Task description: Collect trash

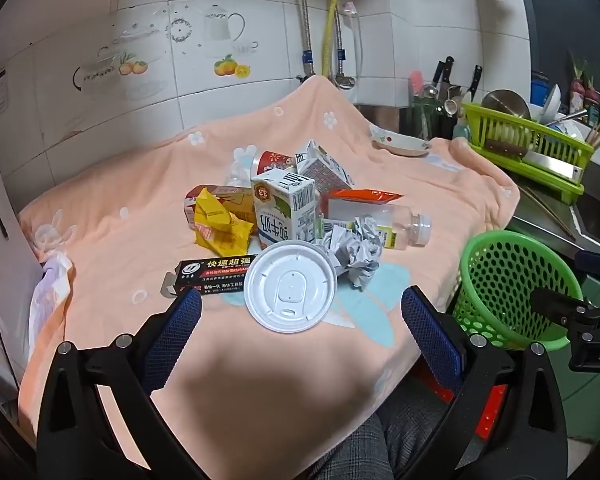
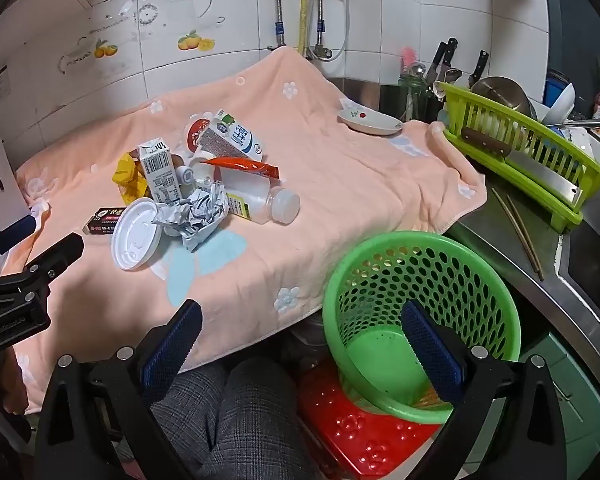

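A heap of trash lies on a peach towel (image 1: 120, 240) (image 2: 340, 184): a white plastic lid (image 1: 290, 292) (image 2: 136, 234), crumpled paper (image 1: 356, 250) (image 2: 194, 214), a clear bottle (image 1: 404, 226) (image 2: 266, 202), milk cartons (image 1: 286, 210) (image 2: 160, 176), a yellow wrapper (image 1: 220, 226) (image 2: 130, 178), a black box (image 1: 212, 274) (image 2: 102, 220). A green mesh basket (image 1: 512, 288) (image 2: 420, 312) stands off the towel's right edge. My left gripper (image 1: 300, 312) is open just in front of the lid. My right gripper (image 2: 300, 328) is open, with nothing between its fingers, its right finger (image 2: 432, 352) over the basket.
A small plate (image 1: 400, 142) (image 2: 370, 120) sits at the towel's far right. A lime dish rack (image 1: 528, 148) (image 2: 520, 148) with a cleaver and bowls, knives and chopsticks (image 2: 518, 228) fill the steel counter beside the sink. A red stool (image 2: 360, 432) and a person's trousered knees (image 2: 228, 408) are below.
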